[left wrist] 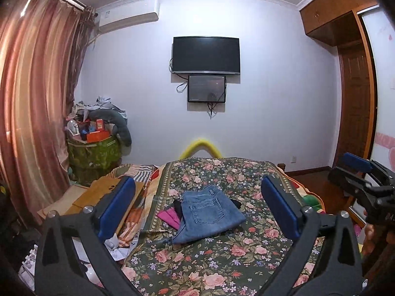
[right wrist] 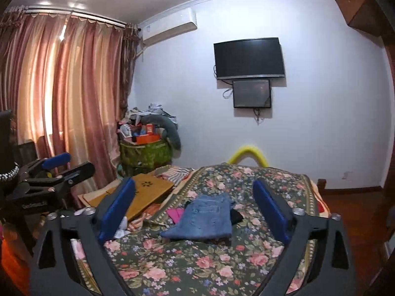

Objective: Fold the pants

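at centre frame of both wrist views, lying folded into a compact stack on the floral bedspread (left wrist: 222,259): blue denim pants (left wrist: 208,215), back pocket up, resting partly over a pink cloth (left wrist: 170,217) and something black. likely behaving as soft but fairly heavy, grippy cloth, sagging if lifted by one layer, so pinching all layers at the thick waistband or a folded edge. hovering above with jaws apart and holding nothing: left gripper (left wrist: 197,209) and right gripper (right wrist: 195,209).
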The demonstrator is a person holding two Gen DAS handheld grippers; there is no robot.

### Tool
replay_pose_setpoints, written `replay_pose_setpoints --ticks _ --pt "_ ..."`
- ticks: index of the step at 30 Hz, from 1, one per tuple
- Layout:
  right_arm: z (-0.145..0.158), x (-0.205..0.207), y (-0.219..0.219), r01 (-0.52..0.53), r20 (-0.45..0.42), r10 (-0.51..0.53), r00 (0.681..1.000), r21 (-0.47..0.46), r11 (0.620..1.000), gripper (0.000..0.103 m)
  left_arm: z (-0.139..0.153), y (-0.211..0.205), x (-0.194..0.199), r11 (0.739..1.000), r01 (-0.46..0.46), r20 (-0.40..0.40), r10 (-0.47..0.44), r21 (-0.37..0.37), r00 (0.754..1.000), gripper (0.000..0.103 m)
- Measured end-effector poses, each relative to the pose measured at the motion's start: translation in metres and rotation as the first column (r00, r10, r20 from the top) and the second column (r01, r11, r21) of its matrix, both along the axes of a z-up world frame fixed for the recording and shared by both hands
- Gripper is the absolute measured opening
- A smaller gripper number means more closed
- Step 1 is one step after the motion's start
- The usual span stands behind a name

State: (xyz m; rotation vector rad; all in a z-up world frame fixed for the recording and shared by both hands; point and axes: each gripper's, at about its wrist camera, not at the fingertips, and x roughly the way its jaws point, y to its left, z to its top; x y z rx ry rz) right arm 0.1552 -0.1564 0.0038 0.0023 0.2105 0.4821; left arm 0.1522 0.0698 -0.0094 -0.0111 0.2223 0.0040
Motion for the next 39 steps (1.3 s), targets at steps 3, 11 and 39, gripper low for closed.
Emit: replay_pose_setpoints --ticks 3,11,39 --pt "0.001 -0.003 0.001 -0.003 0.003 0.003 1.0 -0.003 1.0 0.103 0.0 0.002 -0.001 1.0 0.0 -0.002 0.0 -0.017 1.0 0.103" --pt "-0.003 -0.005 0.001 0.002 0.003 -0.002 1.0 -0.015 1.0 0.103 -0.003 0.003 -0.002 0.999 0.003 -0.012 -0.004 -0.036 1.0 0.103" --pt "-0.005 -0.001 -0.008 0.029 -0.035 -0.029 0.999 0.011 1.0 0.103 -0.009 -0.009 0.006 1.0 0.021 -0.028 -0.022 -0.008 0.999 0.103"
